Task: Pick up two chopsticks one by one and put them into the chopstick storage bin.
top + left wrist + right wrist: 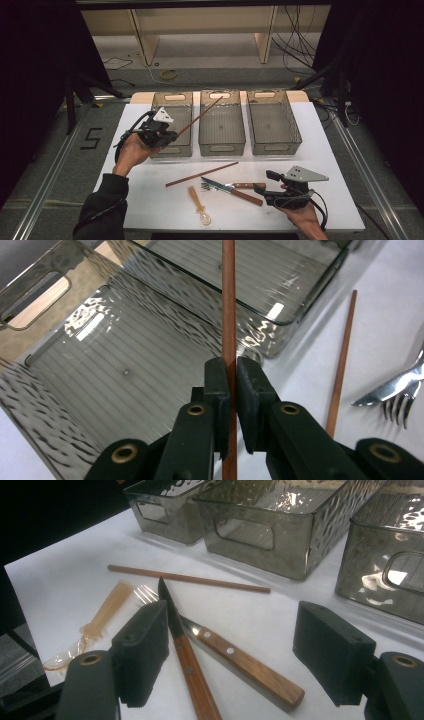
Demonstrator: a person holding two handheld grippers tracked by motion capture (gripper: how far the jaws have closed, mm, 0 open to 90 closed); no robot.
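1. My left gripper (233, 385) is clamped on a brown chopstick (229, 305), jaws pinching it near its lower end; the stick runs up and away between them. In the high view it slants from the left gripper (159, 131) over the left bin (172, 98) with its far tip above the middle bin (221, 122).
2. My right gripper (230, 655) has its jaws spread wide with nothing between them, hovering low over the wood-handled knife (187, 660) and the fork (240, 660) that cross each other on the white table (60, 580).
3. I judge the step in hand to be dropping the held chopstick into a bin, apparently the left one. To do it well I would swing the stick so its length lines up with the bin's long side, bring it down inside the walls, and only then let go; released at this slant it could catch on the shared rims or tip out.
4. The second chopstick (201, 174) lies loose on the table in front of the bins, just beyond the cutlery. An amber plastic spoon (199, 205) lies near the front edge. The right bin (272, 120) looks bare.
5. Writing: I can read a dark "5" mark (91, 138) on the floor left of the table. I see no brand or label on the bins or cutlery.
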